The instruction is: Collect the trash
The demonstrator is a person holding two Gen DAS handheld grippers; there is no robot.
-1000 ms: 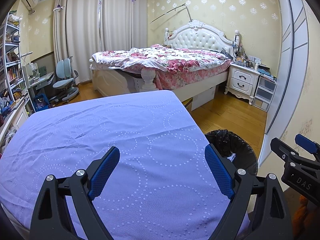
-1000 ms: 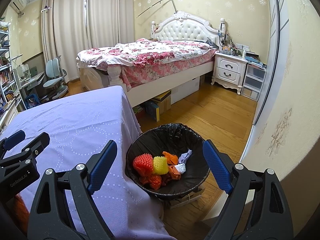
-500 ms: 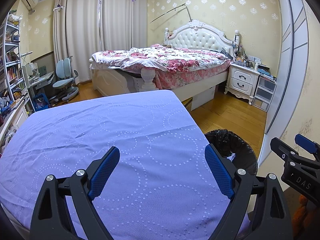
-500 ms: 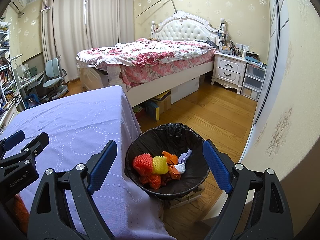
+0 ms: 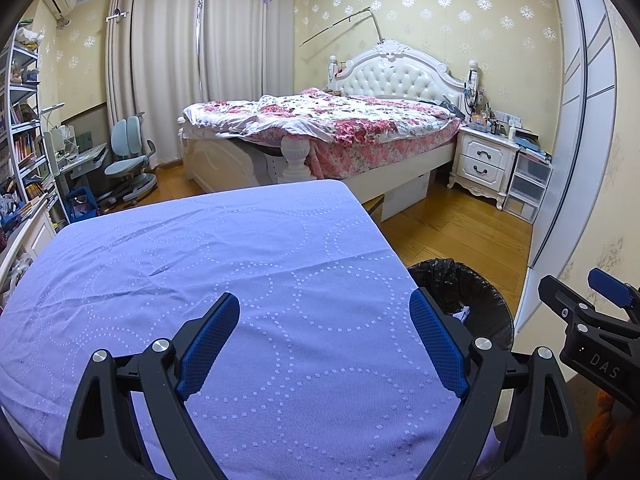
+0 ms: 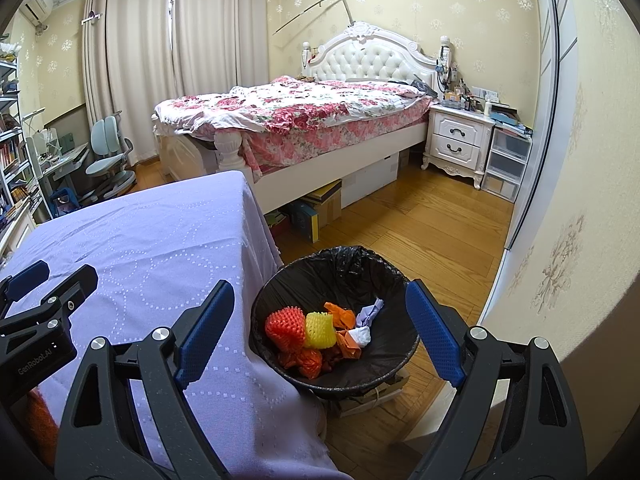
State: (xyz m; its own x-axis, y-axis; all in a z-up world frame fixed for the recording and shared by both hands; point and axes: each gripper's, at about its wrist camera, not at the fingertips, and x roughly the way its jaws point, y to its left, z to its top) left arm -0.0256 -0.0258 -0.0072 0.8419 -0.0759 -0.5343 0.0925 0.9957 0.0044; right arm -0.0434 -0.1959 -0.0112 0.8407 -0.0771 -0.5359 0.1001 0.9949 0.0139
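A black-lined trash bin [image 6: 340, 272] stands on the floor by the table's right edge. Inside it lie a red foam net [image 6: 284, 326], a yellow foam net [image 6: 319, 328], orange scraps [image 6: 344, 320] and white and lilac crumpled paper [image 6: 366, 322]. My right gripper [image 6: 320, 316] hangs open above the bin's near rim with nothing between its blue pads. My left gripper [image 5: 325, 330] is open over the bare lilac tablecloth [image 5: 200, 264], holding nothing. The bin's rim [image 5: 460, 280] shows at the right of the left wrist view.
The table with the lilac cloth [image 6: 140, 240] fills the left. A bed [image 6: 296, 116] stands beyond, with boxes [image 6: 320, 212] under it. A white nightstand [image 6: 456, 140] and plastic drawers [image 6: 506, 164] sit at the far right. A desk chair [image 5: 128, 156] and shelves [image 5: 24, 132] are at the left.
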